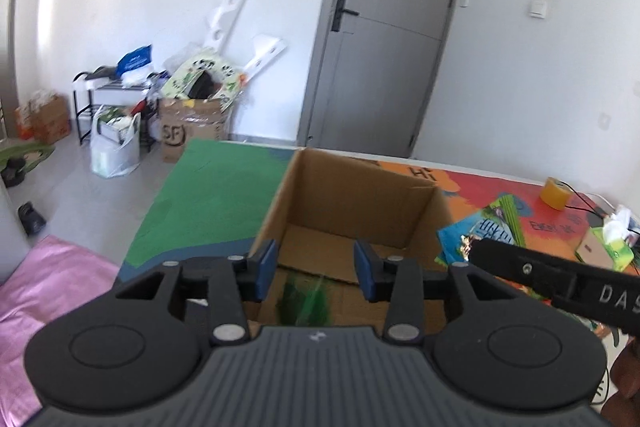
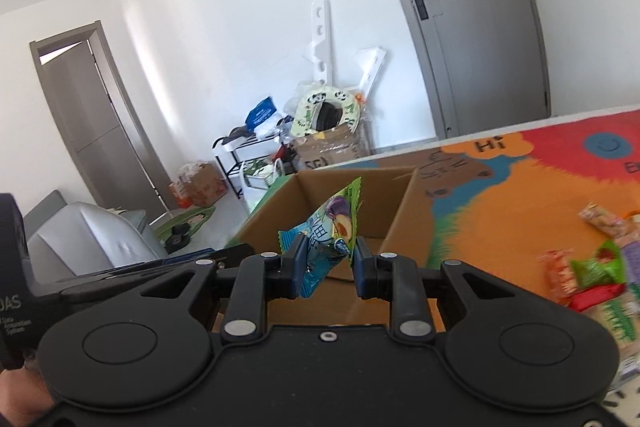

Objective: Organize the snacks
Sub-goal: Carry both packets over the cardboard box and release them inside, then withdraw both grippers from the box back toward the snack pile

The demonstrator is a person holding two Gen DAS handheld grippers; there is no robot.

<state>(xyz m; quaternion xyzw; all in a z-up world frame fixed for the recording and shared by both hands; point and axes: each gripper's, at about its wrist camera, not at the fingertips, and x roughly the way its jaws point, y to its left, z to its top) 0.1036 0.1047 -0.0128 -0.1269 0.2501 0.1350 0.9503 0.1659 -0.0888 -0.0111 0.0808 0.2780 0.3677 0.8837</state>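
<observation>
Snack packet in teal and green foil (image 2: 328, 241), printed with a purple plum, was clamped between the blue pads of the right gripper (image 2: 326, 269), standing tilted above the near edge of the open brown cardboard box (image 2: 400, 203). The left gripper (image 1: 315, 269) stood with its jaws parted and nothing pressed between its blue pads (image 1: 266, 265); below the gap a blurred green snack wrapper (image 1: 306, 301) showed inside the box (image 1: 340, 199). The box sat on a table covered by a colourful cartoon mat (image 2: 500, 203) of orange, red, blue and green. To the right on the mat lay a loose pile of other snack packets (image 2: 592, 267), red, green and tan, well apart from the box. In the left wrist view a yellow tape roll (image 1: 555, 191) and a green tissue pack (image 1: 618, 247) lay farther right on the mat. Beyond the table, a grey door (image 1: 384, 39) was closed, and cartons and bags (image 1: 192, 119) crowded the white wall.
</observation>
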